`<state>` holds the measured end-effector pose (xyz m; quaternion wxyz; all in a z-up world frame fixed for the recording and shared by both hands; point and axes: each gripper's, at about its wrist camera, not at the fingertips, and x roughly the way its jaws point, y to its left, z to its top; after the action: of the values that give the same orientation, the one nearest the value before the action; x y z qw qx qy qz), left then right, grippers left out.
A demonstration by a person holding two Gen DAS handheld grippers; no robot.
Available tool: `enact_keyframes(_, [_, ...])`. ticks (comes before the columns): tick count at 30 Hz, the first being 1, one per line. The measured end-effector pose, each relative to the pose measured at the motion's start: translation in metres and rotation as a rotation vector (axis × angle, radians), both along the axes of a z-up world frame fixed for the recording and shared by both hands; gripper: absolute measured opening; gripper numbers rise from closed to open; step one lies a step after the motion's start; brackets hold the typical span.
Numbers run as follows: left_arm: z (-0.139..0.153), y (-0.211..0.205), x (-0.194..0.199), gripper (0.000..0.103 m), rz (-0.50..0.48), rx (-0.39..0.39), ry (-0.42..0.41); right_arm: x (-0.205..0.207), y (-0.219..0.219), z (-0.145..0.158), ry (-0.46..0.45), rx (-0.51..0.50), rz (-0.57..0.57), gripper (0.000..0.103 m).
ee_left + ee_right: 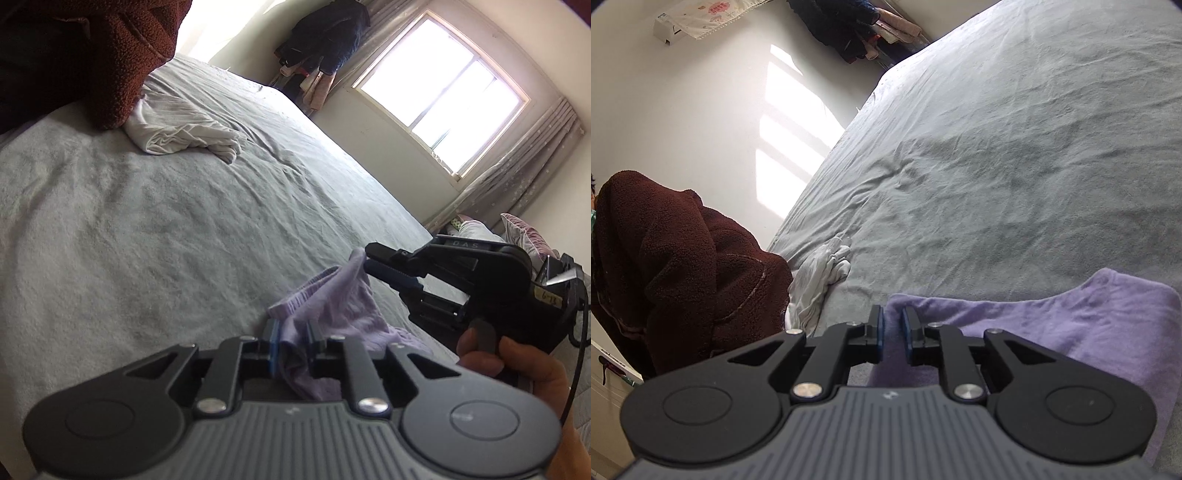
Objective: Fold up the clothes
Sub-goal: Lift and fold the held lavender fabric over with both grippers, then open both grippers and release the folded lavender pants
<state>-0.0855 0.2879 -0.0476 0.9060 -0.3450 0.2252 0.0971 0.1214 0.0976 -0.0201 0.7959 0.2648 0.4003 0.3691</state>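
Your left gripper [291,345] stands narrowly apart with lilac garment [332,317] bunched between its pads; your right gripper [892,334] is slightly parted over the same cloth, gripping nothing. Garment lies on the grey bedsheet [997,147]. Light, limp knit: pinch the hems.

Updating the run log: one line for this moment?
fold clothes | left gripper: shut on purple garment | right gripper: garment between fingers, grip unclear | garment on bed
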Motion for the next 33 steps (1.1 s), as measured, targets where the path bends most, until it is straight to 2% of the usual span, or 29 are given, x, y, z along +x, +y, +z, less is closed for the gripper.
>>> enact_keyframes(3, [0.015,-0.005,0.002,0.021,-0.024,0.065,-0.021,-0.009,-0.013,0.015,-0.098,-0.052,0.000,0.029])
enact_keyframes(7, [0.036,-0.017,0.021,0.021,-0.105,0.152,-0.031,-0.026,-0.038,0.020,-0.223,-0.173,-0.035,0.030])
enact_keyframes(11, [0.046,-0.029,0.071,0.019,-0.263,0.299,-0.004,-0.042,-0.055,0.006,-0.305,-0.254,-0.056,0.030])
enact_keyframes(12, [0.045,-0.032,0.083,0.014,-0.303,0.332,0.007,-0.045,-0.056,0.001,-0.317,-0.269,-0.055,0.030])
enact_keyframes(14, [0.039,-0.038,0.100,0.013,-0.356,0.406,0.032,-0.047,-0.058,-0.010,-0.335,-0.309,-0.054,0.030])
enact_keyframes(17, [0.024,-0.038,0.115,0.013,-0.362,0.478,0.067,-0.045,-0.059,-0.027,-0.343,-0.370,-0.067,0.029])
enact_keyframes(18, [0.017,-0.036,0.117,0.013,-0.356,0.497,0.075,-0.044,-0.060,-0.032,-0.342,-0.385,-0.074,0.025])
enact_keyframes(19, [0.010,-0.033,0.118,0.013,-0.345,0.521,0.081,-0.043,-0.063,-0.036,-0.336,-0.384,-0.079,0.017])
enact_keyframes(21, [-0.005,-0.029,0.115,0.012,-0.335,0.568,0.085,-0.040,-0.072,-0.041,-0.320,-0.353,-0.091,0.014])
enact_keyframes(23, [-0.007,-0.017,0.114,0.014,-0.312,0.512,0.070,-0.039,-0.076,-0.041,-0.308,-0.339,-0.103,0.011])
enact_keyframes(27, [0.002,-0.002,0.108,0.015,-0.263,0.471,0.064,-0.044,-0.079,-0.035,-0.320,-0.340,-0.124,0.011])
enact_keyframes(28, [0.006,0.002,0.104,0.015,-0.250,0.462,0.054,-0.047,-0.080,-0.033,-0.329,-0.343,-0.131,0.012])
enact_keyframes(31, [0.019,0.008,0.095,0.015,-0.257,0.438,0.015,-0.060,-0.083,-0.023,-0.350,-0.353,-0.131,0.025])
enact_keyframes(33, [0.026,0.010,0.088,0.015,-0.286,0.420,-0.012,-0.072,-0.080,-0.017,-0.367,-0.369,-0.101,0.025])
